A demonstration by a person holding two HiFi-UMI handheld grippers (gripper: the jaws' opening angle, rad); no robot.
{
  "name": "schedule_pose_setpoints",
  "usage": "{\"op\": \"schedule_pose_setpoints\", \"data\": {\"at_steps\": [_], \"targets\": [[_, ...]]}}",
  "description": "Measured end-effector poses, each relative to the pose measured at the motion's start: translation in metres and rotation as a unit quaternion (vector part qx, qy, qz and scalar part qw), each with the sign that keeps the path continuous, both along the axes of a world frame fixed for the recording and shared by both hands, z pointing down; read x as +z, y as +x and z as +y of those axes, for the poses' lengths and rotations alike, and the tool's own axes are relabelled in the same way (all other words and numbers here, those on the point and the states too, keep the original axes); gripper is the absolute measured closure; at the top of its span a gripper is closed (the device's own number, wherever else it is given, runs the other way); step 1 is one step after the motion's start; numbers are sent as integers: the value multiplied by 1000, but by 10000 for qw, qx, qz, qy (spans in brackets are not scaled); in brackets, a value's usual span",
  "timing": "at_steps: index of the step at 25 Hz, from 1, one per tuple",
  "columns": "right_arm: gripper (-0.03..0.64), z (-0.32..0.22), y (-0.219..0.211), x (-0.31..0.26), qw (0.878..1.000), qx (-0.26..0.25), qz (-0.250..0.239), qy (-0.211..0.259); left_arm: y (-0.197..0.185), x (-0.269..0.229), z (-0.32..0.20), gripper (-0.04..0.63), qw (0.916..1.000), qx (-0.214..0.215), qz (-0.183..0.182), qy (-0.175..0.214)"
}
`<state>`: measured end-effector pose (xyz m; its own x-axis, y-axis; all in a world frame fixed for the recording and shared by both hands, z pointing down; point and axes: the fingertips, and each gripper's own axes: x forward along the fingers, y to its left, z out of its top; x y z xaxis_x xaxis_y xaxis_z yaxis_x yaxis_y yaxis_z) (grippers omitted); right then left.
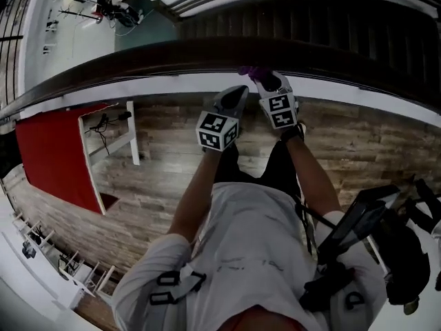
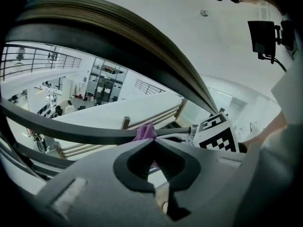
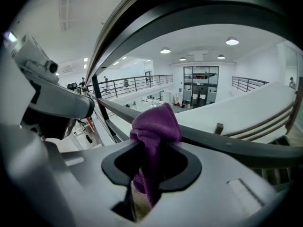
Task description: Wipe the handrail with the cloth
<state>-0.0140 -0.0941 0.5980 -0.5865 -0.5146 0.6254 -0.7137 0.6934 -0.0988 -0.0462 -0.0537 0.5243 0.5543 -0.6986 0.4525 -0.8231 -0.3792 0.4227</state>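
The dark handrail [image 1: 138, 59] curves across the head view from left to right. My right gripper [image 1: 266, 81] reaches up to its underside, shut on a purple cloth [image 1: 251, 71] that bunches out past the jaws. In the right gripper view the cloth [image 3: 154, 126] stands clamped between the jaws, with the handrail [image 3: 189, 8] arching close overhead. My left gripper [image 1: 240, 91] sits just left of the right one, below the rail, its jaws shut with nothing in them. From the left gripper view the cloth [image 2: 146, 132] shows just beyond the tips of the left gripper [image 2: 152, 142].
A staircase [image 1: 317, 19] drops away beyond the rail. Below me lie a wooden floor [image 1: 372, 143], a red panel [image 1: 55, 150] and a white rack [image 1: 114, 140]. A thin dark lower rail [image 3: 236, 145] crosses just ahead of the jaws. The atrium falls away past it.
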Motion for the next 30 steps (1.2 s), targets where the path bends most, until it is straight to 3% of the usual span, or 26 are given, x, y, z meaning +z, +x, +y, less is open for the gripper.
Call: {"op": "schedule_pose_setpoints", "data": {"at_steps": [8,19,30], "targets": [[515,-14,129,12,9941,1060,205,-11,97,-1,-12,594,9961,882,11,0],[515,-30,291,17,9765,2130,332,-33,240,11,-12,594,9804,1963,112,-91],[515,-46,444,17,9608,2733,439,170,380,33,-21,594,9662,2552,338,-107]]}}
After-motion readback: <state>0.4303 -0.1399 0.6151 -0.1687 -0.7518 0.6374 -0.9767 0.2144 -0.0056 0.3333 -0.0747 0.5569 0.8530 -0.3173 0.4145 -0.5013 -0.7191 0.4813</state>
